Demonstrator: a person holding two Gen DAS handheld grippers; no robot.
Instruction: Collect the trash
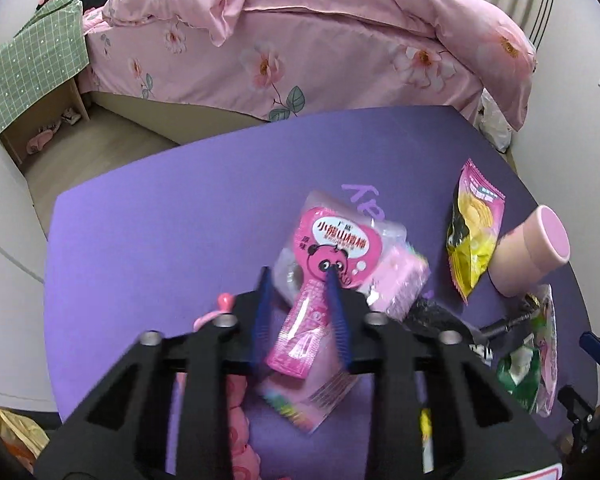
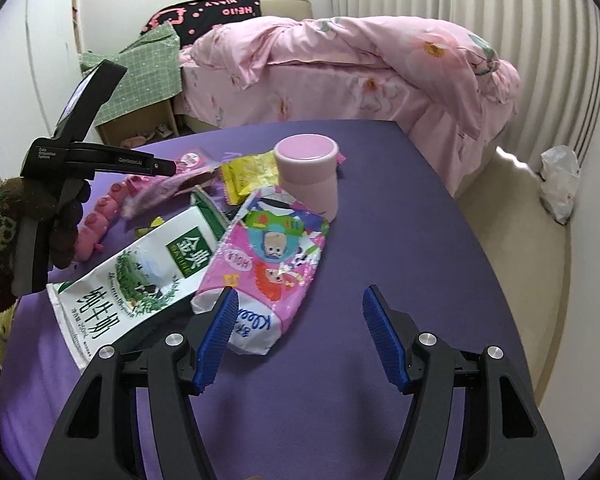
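left gripper (image 1: 298, 278) clamps pink panda wrapper (image 1: 328, 252); right gripper (image 2: 298, 300) wide, beside cartoon packet (image 2: 268, 264).

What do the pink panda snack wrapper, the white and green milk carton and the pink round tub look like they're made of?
Pink panda snack wrapper: thin glossy plastic film, with crinkles and a clear edge. White and green milk carton: coated paperboard, probably; it lies flattened with sharp folds. Pink round tub: smooth and matte, plastic or card, hard to tell.

Even light, curved edges (some blur)
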